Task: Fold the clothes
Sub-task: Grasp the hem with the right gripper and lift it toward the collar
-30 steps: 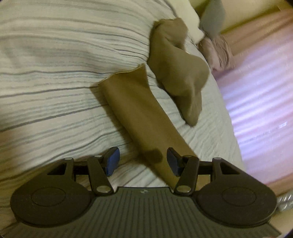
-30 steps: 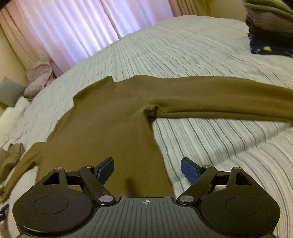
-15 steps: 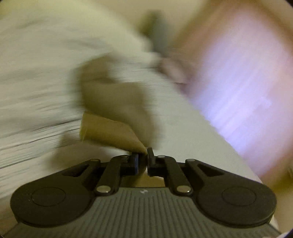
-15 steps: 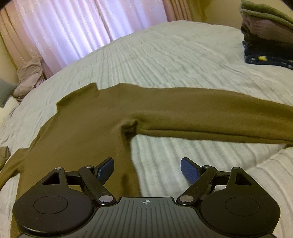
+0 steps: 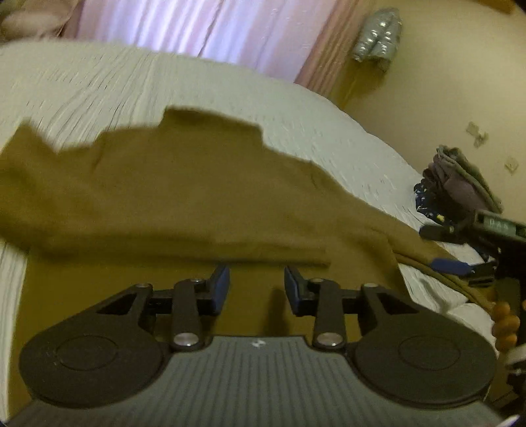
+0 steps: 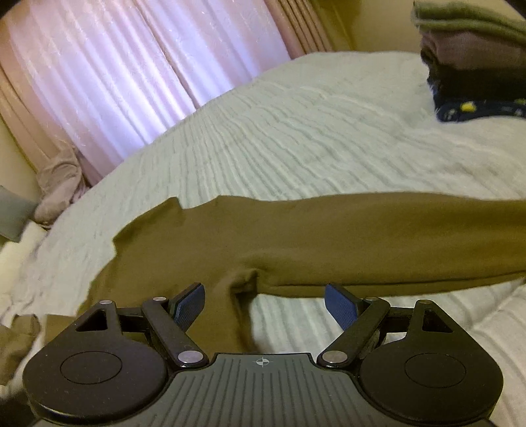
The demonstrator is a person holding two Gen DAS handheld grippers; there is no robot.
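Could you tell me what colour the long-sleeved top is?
Olive brown top, plain; clearest in the right wrist view.

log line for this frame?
task: fold clothes | left gripper: open, over shirt | right gripper: open, at armpit | sleeve: spread

Both wrist views look forward, low and close over the olive garment (image 5: 197, 197) (image 6: 328, 236) on the bed (image 5: 98, 88) (image 6: 296, 131). Both share the curtain (image 5: 197, 23) (image 6: 115, 65) along the top of the frame.
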